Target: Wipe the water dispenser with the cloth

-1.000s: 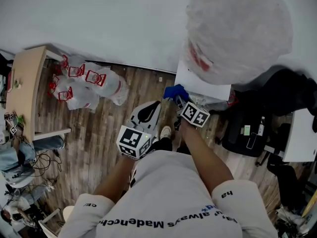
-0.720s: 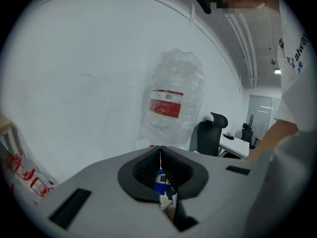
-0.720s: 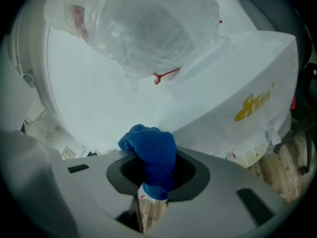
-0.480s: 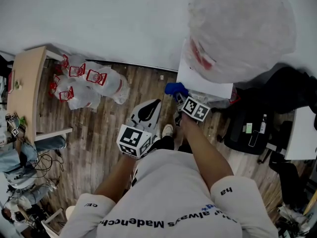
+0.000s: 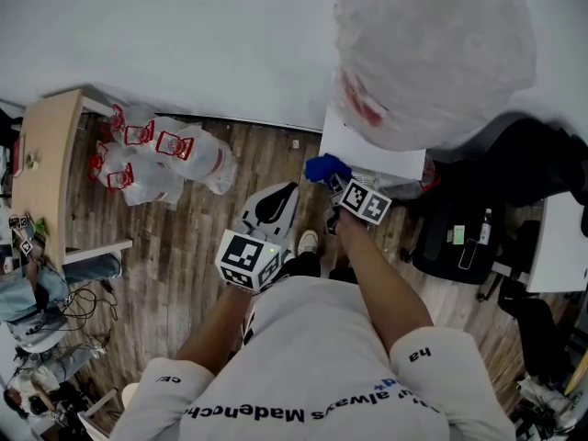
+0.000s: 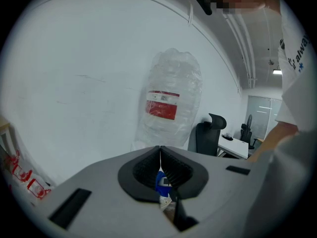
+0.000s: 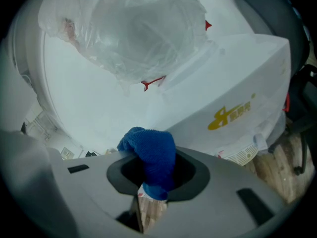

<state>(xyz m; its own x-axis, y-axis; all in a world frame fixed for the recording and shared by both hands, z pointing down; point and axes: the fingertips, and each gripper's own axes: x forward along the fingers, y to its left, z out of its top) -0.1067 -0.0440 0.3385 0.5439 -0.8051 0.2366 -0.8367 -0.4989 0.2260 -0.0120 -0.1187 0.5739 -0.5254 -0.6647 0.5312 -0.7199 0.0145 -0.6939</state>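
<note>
The left gripper (image 6: 159, 151) is shown over the wooden floor (image 5: 175, 246) with its jaws pressed together on nothing. The blue cloth (image 7: 151, 155) is clamped in the right gripper (image 7: 153, 175) and held just beside the white water dispenser (image 7: 223, 98), below its plastic-wrapped bottle (image 5: 432, 53).

Two grippers in one person's hands: left gripper (image 5: 290, 191) and right gripper (image 5: 329, 180). Two marker cubes, one on the left (image 5: 248, 261) and one on the right (image 5: 367, 205). One dispenser (image 7: 233, 108), carrying one plastic-wrapped bottle (image 5: 432, 53). One cloth (image 7: 151, 155). One table (image 5: 46, 154). One black chair (image 6: 207, 138). One heap of red-printed bags (image 5: 165, 154), at least three, the exact count unclear.
</note>
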